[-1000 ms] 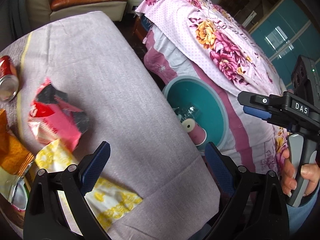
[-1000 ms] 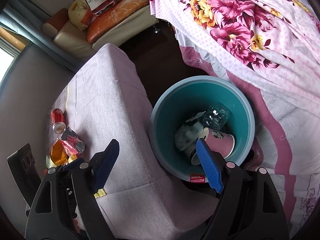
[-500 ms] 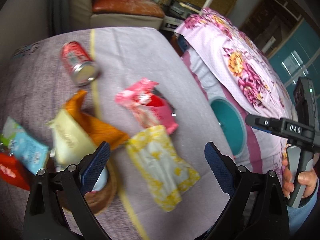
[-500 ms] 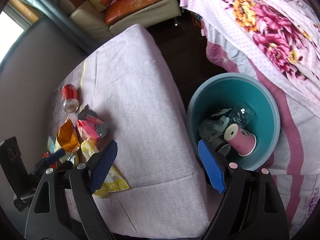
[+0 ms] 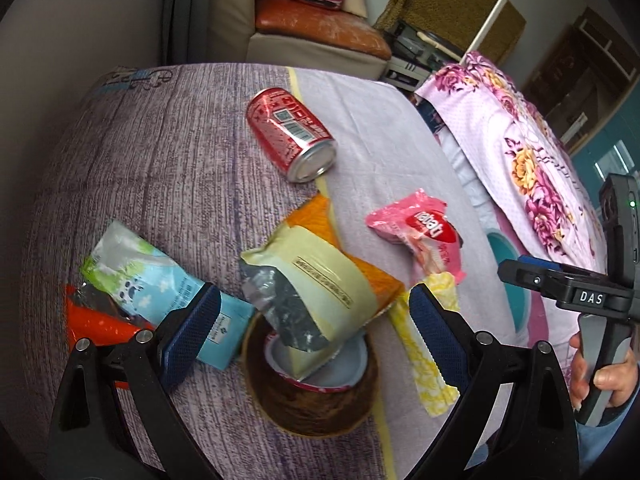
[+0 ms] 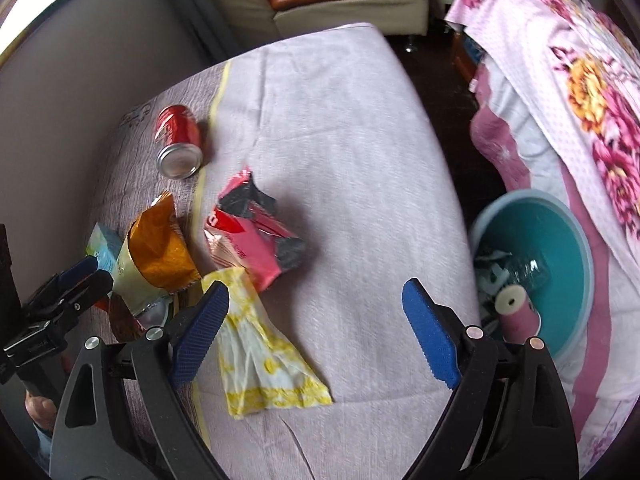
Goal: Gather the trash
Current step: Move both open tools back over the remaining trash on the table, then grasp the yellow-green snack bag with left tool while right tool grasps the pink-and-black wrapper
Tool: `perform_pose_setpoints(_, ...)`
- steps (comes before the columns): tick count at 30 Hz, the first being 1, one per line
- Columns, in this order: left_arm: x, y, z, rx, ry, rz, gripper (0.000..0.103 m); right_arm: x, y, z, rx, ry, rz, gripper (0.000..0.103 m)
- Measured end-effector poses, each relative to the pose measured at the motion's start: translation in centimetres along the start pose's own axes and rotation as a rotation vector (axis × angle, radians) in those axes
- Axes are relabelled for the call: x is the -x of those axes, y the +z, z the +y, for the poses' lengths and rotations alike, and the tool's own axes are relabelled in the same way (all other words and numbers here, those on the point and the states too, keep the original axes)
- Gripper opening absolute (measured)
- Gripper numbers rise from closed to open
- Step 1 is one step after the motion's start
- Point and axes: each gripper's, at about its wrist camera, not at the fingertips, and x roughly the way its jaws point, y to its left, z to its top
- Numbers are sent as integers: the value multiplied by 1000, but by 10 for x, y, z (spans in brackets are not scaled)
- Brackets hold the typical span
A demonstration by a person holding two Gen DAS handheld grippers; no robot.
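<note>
**Litter on the cloth-covered table**

A table under a purple-grey cloth with a yellow stripe carries a red can lying on its side, a pink wrapper, a yellow patterned wrapper, a cream and orange pouch leaning into a brown bowl, a blue and green packet and an orange-red wrapper, partly under that packet

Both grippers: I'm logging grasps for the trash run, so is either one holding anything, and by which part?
Nothing is held. The left gripper and right gripper are both open and empty above the littered table.
</note>
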Motion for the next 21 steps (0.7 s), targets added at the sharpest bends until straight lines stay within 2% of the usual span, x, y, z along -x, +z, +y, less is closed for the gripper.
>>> perform_pose_setpoints(7,-8,7,7,-13,6,15,95,-32,24,25,49,41,37,84)
perform_pose_setpoints(16,-26,8,9,-16,17,61,95,-70,38,30,54,86,84,84)
perform_pose_setpoints(17,-27,8,8,-18,19,61,95,-71,37,29,50,98,88,80)
perform_pose_setpoints(18,-28,9,7,-25,27,59,95,-74,37,30,46,126,95,69)
perform_pose_setpoints(19,-31,10,6,-29,31,67,95,-74,36,30,48,129,92,62)
perform_pose_setpoints(20,-33,10,5,-30,31,75,95,-73,36,30,56,119,80,49)
perform_pose_setpoints(21,-36,11,4,-29,30,82,95,-72,37,30,56,127,76,23)
